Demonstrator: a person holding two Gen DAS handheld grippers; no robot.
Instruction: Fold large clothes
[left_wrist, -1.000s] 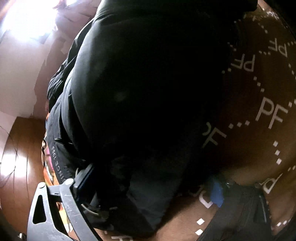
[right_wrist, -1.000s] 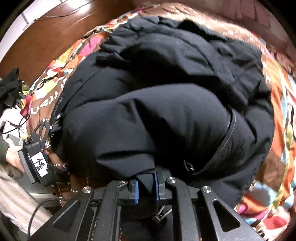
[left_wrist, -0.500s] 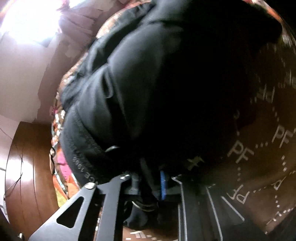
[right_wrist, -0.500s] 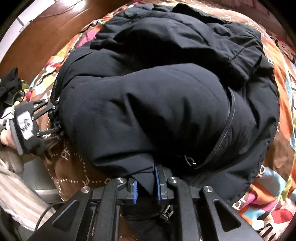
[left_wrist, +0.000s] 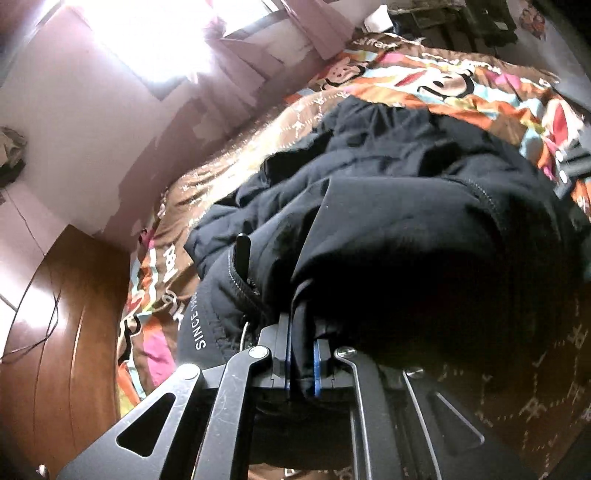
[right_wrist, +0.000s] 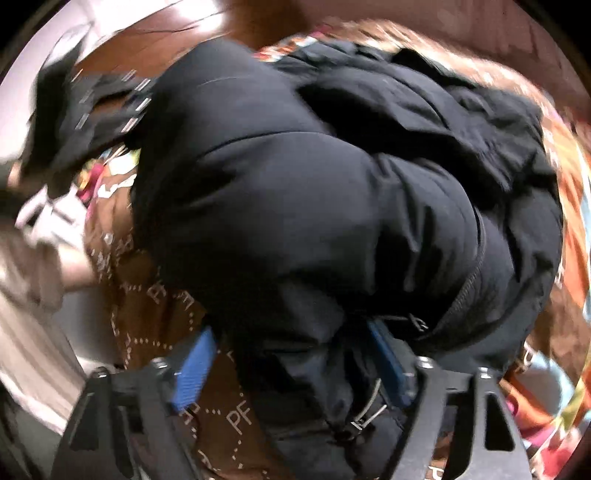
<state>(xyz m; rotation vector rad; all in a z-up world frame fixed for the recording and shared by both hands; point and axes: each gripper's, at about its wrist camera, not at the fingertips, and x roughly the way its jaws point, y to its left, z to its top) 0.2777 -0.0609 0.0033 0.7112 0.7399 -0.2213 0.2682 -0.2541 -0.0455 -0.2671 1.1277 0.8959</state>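
Note:
A bulky black padded jacket lies heaped on a bed with a brown and multicoloured cartoon bedspread. My left gripper is shut on a fold of the jacket's edge beside the zip and holds it raised. In the right wrist view, blurred by motion, the jacket fills the frame. My right gripper is opening, its blue pads standing wide apart. Jacket fabric with a drawcord lies between them, and neither pad presses on it. The left gripper shows as a blur at the upper left.
Wooden floor runs along the bed's left side under a pale wall and a bright window. The bedspread's brown lettered part lies bare under the jacket's near edge. A person's striped sleeve is at the left.
The left gripper shut on the jacket's edge and rose with it, bringing the room into view. The right gripper's jaws, shut on a fold before, have sprung apart.

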